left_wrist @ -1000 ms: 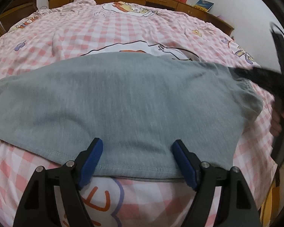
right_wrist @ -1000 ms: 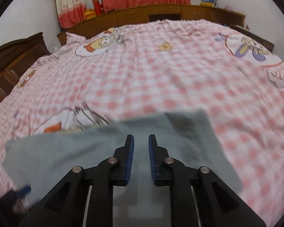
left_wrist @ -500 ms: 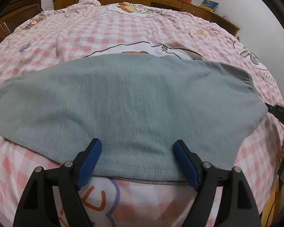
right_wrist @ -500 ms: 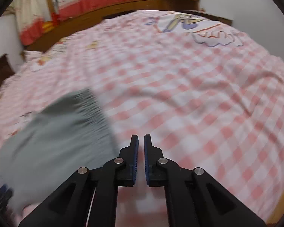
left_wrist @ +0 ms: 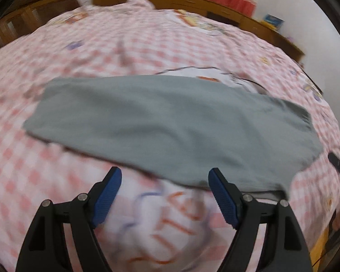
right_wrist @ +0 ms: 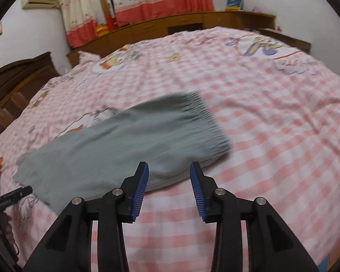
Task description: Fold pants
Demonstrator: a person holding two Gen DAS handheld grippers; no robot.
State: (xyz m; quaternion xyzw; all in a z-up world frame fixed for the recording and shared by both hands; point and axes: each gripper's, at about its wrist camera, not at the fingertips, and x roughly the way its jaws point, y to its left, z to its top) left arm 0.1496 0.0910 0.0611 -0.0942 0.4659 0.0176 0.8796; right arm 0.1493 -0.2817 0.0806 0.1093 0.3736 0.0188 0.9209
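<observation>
Now the grey pants [left_wrist: 170, 127] lie flat across the middle of the frame on the pink checked bedspread [left_wrist: 56, 170]. Left gripper [left_wrist: 164, 195] is wide open and empty; right gripper [right_wrist: 168, 188] is open, holding nothing, near the elastic waistband [right_wrist: 206, 122]. Pinching the bedspread along with the cloth could drag both. Orange bedspread lettering is too blurred to read.

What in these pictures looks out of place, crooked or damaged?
Nothing stands out. The grey pants lie flat in a long strip on the pink checked bedspread, elastic waistband at one end. Both the left gripper and the right gripper are open, holding nothing.
</observation>
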